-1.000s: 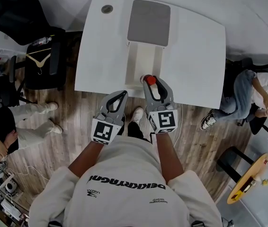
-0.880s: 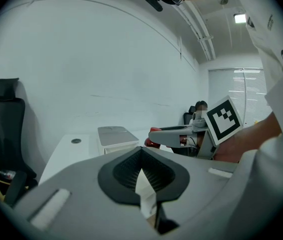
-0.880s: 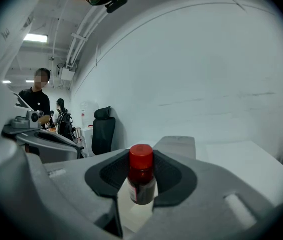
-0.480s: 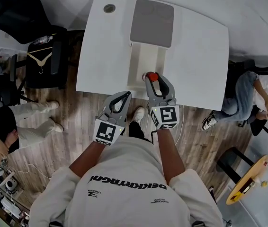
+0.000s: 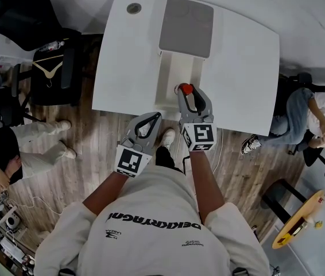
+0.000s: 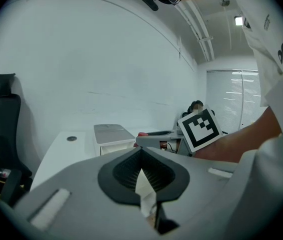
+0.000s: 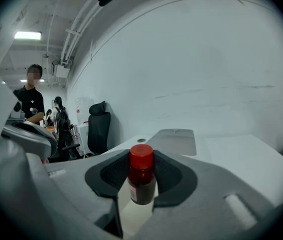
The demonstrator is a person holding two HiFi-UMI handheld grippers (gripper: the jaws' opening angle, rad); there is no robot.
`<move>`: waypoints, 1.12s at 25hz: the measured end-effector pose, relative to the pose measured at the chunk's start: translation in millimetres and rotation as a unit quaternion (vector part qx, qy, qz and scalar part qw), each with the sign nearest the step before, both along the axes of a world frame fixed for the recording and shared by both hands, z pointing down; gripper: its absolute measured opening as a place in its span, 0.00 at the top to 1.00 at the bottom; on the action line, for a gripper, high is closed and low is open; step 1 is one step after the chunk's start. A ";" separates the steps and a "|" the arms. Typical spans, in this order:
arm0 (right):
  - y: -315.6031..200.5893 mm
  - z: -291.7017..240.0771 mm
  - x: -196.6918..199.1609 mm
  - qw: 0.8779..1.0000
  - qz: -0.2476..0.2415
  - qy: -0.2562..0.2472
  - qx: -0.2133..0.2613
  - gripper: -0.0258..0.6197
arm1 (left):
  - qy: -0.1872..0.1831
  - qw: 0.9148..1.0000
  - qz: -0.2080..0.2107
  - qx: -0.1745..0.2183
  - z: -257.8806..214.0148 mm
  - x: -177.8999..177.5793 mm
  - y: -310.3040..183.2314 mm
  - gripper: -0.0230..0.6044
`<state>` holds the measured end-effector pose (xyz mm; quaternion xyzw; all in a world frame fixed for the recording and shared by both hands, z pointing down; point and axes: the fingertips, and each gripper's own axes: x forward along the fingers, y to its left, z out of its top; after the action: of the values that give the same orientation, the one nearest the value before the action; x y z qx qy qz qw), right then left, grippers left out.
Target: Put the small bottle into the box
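1. Small bottle (image 7: 141,179), red-capped, is clamped between the right gripper's (image 5: 190,94) jaws, over the near end of the open white box (image 5: 166,73) at centre frame.
2. Remaining, by my judgement: lower it and release it inside.
3. Left gripper (image 5: 146,123), lower centre, is closed and empty.

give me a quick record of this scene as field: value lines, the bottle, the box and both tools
small bottle: red cap, upright, gripped by the right tool
right tool: shut on the bottle, at the near end of the box
left tool: shut, empty, by the table's front edge
box: white, open, on the white table
lid: grey, laid back at the box's far end
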<state>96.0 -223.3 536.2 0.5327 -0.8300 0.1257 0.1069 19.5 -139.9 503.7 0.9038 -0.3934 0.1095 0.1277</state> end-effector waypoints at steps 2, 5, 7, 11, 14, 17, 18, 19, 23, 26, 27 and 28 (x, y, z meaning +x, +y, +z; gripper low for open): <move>-3.4 3.3 0.1 1.000 0.001 0.005 0.000 0.75 | 0.000 1.000 0.000 0.000 0.4 0.2 -0.8 0.95; -7.4 8.1 0.5 1.000 0.000 0.013 -0.001 0.75 | -0.001 1.000 0.000 0.000 0.2 -0.2 -1.5 0.95; -9.9 11.0 1.0 1.000 0.001 0.018 -0.001 0.75 | -0.001 1.000 -0.002 -0.001 0.6 -0.8 -2.1 0.95; -14.3 17.5 1.1 1.000 0.000 0.024 0.000 0.75 | -0.002 1.000 -0.003 -0.003 3.9 -2.5 -2.6 0.95; -17.4 18.9 -0.5 1.000 -0.001 0.022 -0.003 0.75 | -0.001 1.000 -0.004 -0.006 5.9 -3.7 -2.6 0.95; -18.5 20.1 -3.7 1.000 -0.007 0.026 -0.004 0.75 | -0.001 1.000 -0.002 -0.009 6.6 -2.4 -0.6 0.95; -18.7 21.1 -3.4 1.000 -0.007 0.027 -0.005 0.75 | 0.000 1.000 -0.001 -0.010 6.8 -1.2 -0.2 0.95; -19.1 22.4 -2.7 1.000 -0.007 0.029 -0.005 0.75 | 0.000 1.000 -0.001 -0.010 6.9 0.1 -0.1 0.95; -21.8 29.7 -1.2 0.999 -0.006 0.031 -0.010 0.75 | -0.001 1.000 0.002 -0.011 7.9 2.1 -0.7 0.95; -24.6 33.6 -0.8 0.999 -0.008 0.033 -0.011 0.75 | -0.003 1.000 0.004 -0.011 8.7 3.1 -2.0 0.95; -25.4 34.9 -1.5 0.999 -0.010 0.036 -0.011 0.75 | -0.003 1.000 0.004 -0.011 8.8 3.0 -2.3 0.95; -26.2 36.4 -2.4 0.999 -0.012 0.039 -0.012 0.75 | -0.003 1.000 0.003 -0.012 9.3 2.7 -2.5 0.95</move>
<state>93.6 -249.5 572.7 0.5257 -0.8302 0.1134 0.1468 22.2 -142.4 513.0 0.9032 -0.3896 0.1175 0.1365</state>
